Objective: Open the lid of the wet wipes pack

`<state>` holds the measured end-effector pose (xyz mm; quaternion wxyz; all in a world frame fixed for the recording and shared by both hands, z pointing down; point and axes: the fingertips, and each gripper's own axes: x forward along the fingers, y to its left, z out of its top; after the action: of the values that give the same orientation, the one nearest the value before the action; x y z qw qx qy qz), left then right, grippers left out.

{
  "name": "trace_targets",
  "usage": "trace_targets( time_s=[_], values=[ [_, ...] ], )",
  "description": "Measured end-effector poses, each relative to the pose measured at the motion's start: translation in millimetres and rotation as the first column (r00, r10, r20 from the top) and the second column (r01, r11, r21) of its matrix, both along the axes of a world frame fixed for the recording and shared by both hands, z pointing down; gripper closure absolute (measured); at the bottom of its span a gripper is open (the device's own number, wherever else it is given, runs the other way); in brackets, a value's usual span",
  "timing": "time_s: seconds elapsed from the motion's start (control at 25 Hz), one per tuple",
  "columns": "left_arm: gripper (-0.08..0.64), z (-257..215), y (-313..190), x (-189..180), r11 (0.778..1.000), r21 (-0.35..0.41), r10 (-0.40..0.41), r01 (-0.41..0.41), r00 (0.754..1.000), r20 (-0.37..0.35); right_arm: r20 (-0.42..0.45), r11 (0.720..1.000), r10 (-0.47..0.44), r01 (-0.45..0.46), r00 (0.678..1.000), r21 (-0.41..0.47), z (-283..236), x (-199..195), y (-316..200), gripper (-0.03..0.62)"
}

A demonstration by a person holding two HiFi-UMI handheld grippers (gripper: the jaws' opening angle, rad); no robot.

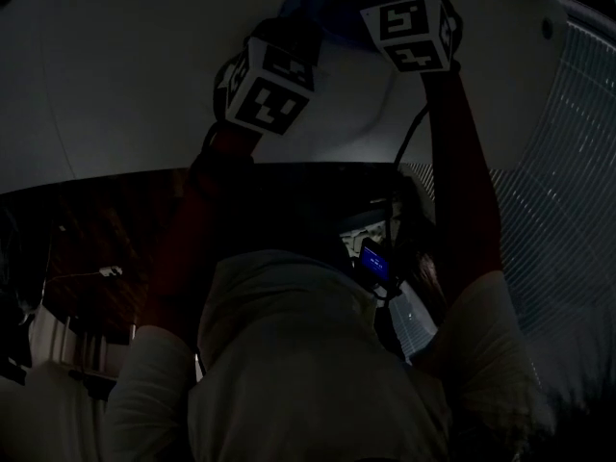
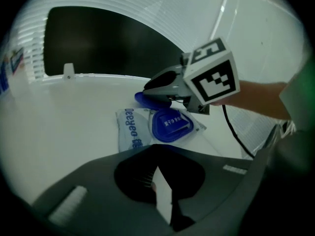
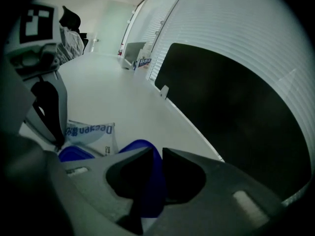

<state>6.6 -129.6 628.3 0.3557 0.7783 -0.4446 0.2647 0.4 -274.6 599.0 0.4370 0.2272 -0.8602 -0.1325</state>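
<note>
Right tool [image 3: 156, 154] pinching glossy blue oval lid [image 3: 139, 144], left tool [image 2: 157, 167] clamping crinkly white wet wipes pack [image 2: 130, 129]

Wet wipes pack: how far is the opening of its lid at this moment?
Done: the blue lid is already lifted off its blue frame on the wet wipes pack. In hand: the right gripper pinches the lid; the left gripper seems to hold the pack's near end. Left: probably folding the lid fully back.
</note>
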Motion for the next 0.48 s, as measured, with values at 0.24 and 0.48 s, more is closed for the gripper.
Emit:
trace_targets(
  time_s=[0.24, 0.48],
  values=[
    [0.558, -35, 9, -12, 0.993, 0.082, -0.08, 0.082, 0.996, -0.029, 0.105, 0.998, 0.061, -0.063, 0.993, 0.011, -64, 16, 15, 0.532],
    [0.558, -100, -1, -20, 0.978, 0.194, -0.074, 0.076, 0.997, -0.015, 0.244, 0.989, 0.127, -0.142, 0.961, 0.044, -144, 31, 31, 0.532]
  ],
)
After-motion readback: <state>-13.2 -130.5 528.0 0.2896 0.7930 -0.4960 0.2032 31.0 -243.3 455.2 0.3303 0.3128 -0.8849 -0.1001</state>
